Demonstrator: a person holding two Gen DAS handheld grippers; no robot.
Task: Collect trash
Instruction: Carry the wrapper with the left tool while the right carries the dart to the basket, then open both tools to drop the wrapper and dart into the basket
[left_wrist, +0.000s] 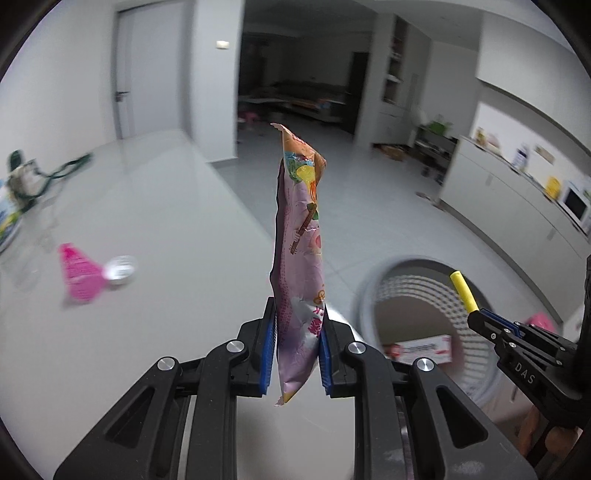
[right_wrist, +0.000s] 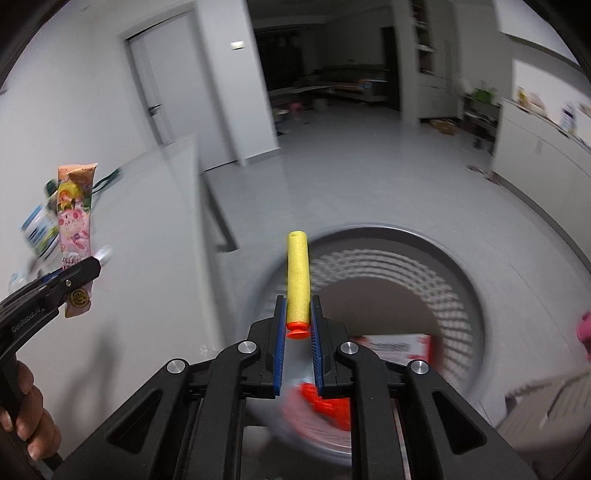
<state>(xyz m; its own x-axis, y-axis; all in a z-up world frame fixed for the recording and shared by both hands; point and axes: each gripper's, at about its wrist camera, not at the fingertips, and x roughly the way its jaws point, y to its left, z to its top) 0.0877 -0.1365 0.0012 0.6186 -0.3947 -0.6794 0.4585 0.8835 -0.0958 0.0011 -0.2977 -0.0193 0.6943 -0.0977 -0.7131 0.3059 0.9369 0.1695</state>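
A pink and purple snack wrapper (left_wrist: 299, 258) stands upright between the blue pads of my left gripper (left_wrist: 298, 314), which is shut on it above the white table. The same wrapper (right_wrist: 75, 225) shows at the left of the right wrist view. My right gripper (right_wrist: 297, 306) is shut on a yellow foam dart (right_wrist: 297, 275) with an orange tip, and hangs over a grey perforated waste basket (right_wrist: 458, 254). From the left wrist the dart (left_wrist: 464, 291) and the right gripper (left_wrist: 476, 312) appear at the right, above the basket (left_wrist: 369, 291). A red and white box (right_wrist: 402, 345) lies inside the basket.
On the white table (left_wrist: 166, 229) lie a pink wrapper (left_wrist: 79, 275) and a small white cap (left_wrist: 120, 267), with a bag and green cord (left_wrist: 26, 177) at the far left. A counter (left_wrist: 524, 192) with appliances runs along the right. A dark doorway (left_wrist: 295, 74) is behind.
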